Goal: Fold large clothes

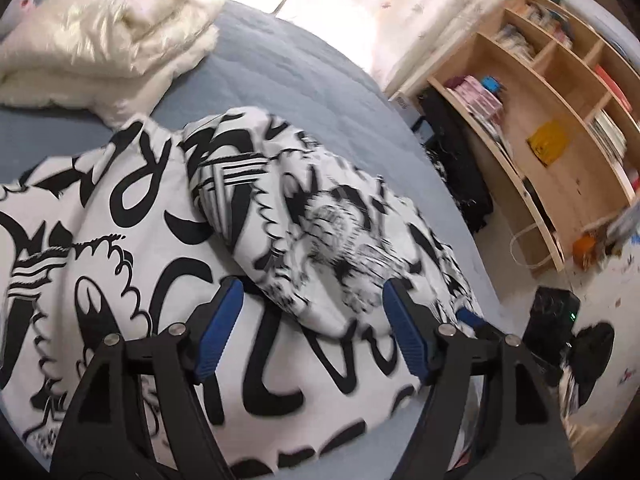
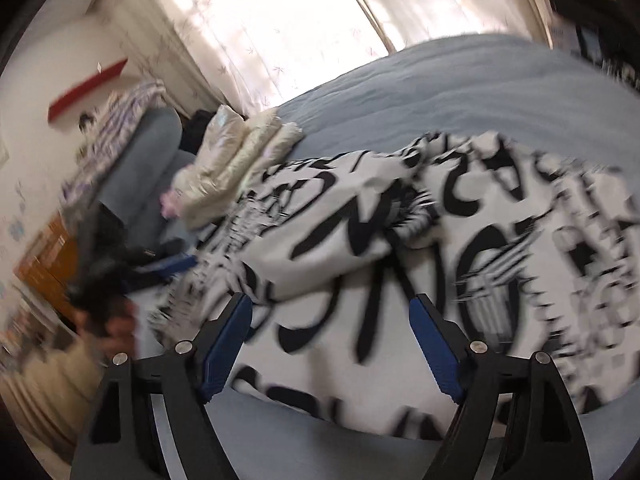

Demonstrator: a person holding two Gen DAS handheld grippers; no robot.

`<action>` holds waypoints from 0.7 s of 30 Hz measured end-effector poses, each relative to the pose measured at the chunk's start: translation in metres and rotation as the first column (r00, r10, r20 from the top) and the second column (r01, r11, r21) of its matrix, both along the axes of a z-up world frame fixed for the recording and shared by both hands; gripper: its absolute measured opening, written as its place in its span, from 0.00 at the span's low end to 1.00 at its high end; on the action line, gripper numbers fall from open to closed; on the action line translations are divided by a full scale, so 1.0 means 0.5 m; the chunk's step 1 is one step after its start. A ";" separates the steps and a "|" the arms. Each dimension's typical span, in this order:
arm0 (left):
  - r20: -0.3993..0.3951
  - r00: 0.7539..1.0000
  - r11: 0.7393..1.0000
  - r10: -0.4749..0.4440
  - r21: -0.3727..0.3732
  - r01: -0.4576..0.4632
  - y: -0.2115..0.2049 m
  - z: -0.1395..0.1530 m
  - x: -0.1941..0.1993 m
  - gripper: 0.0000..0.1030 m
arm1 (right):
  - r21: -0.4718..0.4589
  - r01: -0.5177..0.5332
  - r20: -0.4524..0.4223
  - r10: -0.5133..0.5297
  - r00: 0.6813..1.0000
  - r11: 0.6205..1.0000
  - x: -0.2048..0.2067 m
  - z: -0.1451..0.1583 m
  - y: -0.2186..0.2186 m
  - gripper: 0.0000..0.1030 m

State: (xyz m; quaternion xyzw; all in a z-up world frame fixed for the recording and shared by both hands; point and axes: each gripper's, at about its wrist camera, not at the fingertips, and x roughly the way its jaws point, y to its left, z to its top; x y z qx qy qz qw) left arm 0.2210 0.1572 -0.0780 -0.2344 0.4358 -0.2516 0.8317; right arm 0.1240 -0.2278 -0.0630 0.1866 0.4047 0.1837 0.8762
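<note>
A large white garment with black graffiti print [image 1: 168, 240] lies spread on the blue bed [image 1: 304, 80], with a sleeve or flap folded over its middle [image 1: 320, 216]. My left gripper [image 1: 312, 292] is open just above the garment, its blue pads on either side of the folded part, holding nothing. The garment also shows in the right wrist view [image 2: 440, 240], blurred. My right gripper [image 2: 332, 304] is open above the garment's near edge, empty. Another blue-padded gripper tip [image 1: 468, 316] shows at the garment's right edge in the left wrist view.
A folded shiny cream jacket [image 1: 100, 40] lies on the bed beyond the garment; it also shows in the right wrist view [image 2: 236, 152]. A wooden bookshelf [image 1: 560, 120] stands right of the bed, with dark items on the floor [image 1: 552, 316]. A curtained window [image 2: 288, 20] is behind.
</note>
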 end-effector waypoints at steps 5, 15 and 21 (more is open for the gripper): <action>-0.069 0.996 0.998 0.058 0.014 -0.057 0.005 -0.067 0.092 0.67 | 0.104 0.045 -0.078 -0.037 0.996 0.994 0.061 -0.041 0.036 0.79; -0.097 0.983 0.986 0.154 -0.054 -0.159 -0.023 -0.121 0.197 0.51 | 0.080 0.032 -0.089 -0.025 0.996 0.996 0.164 -0.084 0.087 0.15; -0.073 0.970 0.972 0.233 0.037 -0.231 -0.071 -0.050 0.157 0.00 | 0.102 0.068 0.005 -0.069 0.998 0.993 0.133 0.010 0.044 0.07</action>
